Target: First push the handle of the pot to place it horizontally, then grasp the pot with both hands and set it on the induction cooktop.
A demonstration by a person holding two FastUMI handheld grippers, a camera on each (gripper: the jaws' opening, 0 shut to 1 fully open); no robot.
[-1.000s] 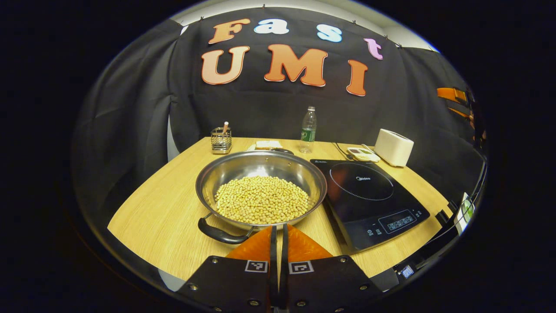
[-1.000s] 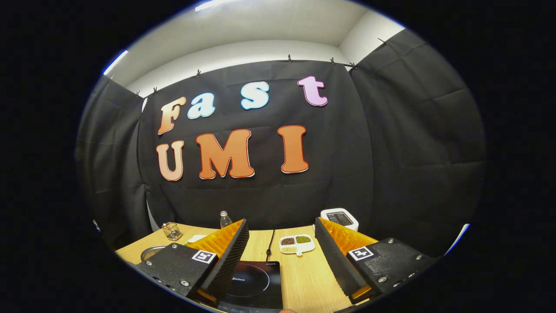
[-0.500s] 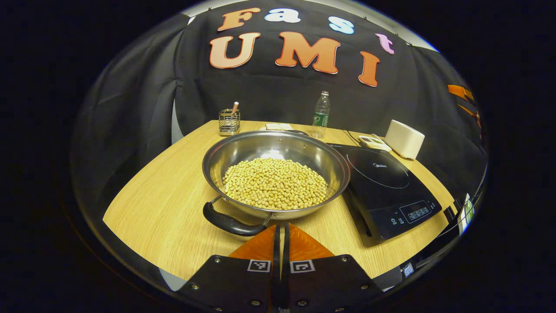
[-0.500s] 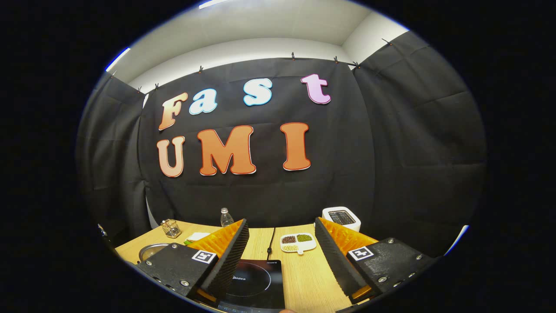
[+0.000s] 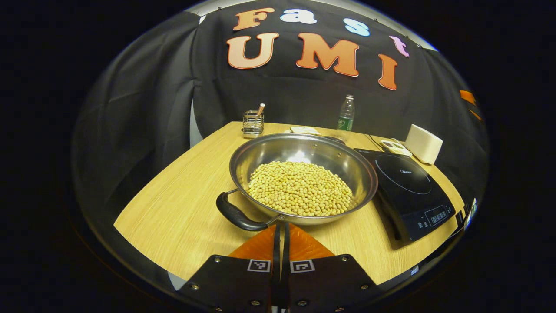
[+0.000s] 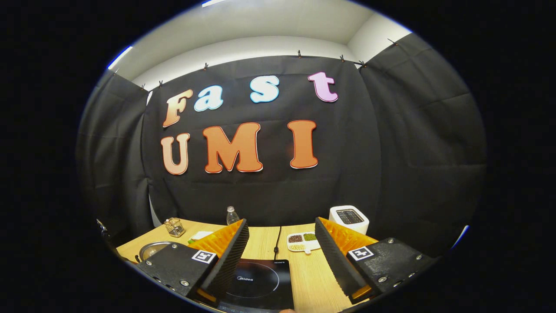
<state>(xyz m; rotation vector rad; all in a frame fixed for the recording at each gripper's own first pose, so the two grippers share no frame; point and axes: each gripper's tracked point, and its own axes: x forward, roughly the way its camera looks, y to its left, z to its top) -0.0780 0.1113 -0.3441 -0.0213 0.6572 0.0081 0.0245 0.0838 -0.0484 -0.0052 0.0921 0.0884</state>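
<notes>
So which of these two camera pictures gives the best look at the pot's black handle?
The left gripper view: the pot sits whole on the table, its near handle plain just ahead of the left gripper. The right gripper view catches just a sliver of the pot's rim at the lower left.

Bare desk (image 5: 173, 213) lies open left of the pot (image 5: 304, 174). On its right the cooktop (image 5: 412, 187) sits just beside, leaving hardly any gap.

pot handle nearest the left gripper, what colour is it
Black, on a shiny steel pot; the pot handle shows best in the left gripper view.
</notes>
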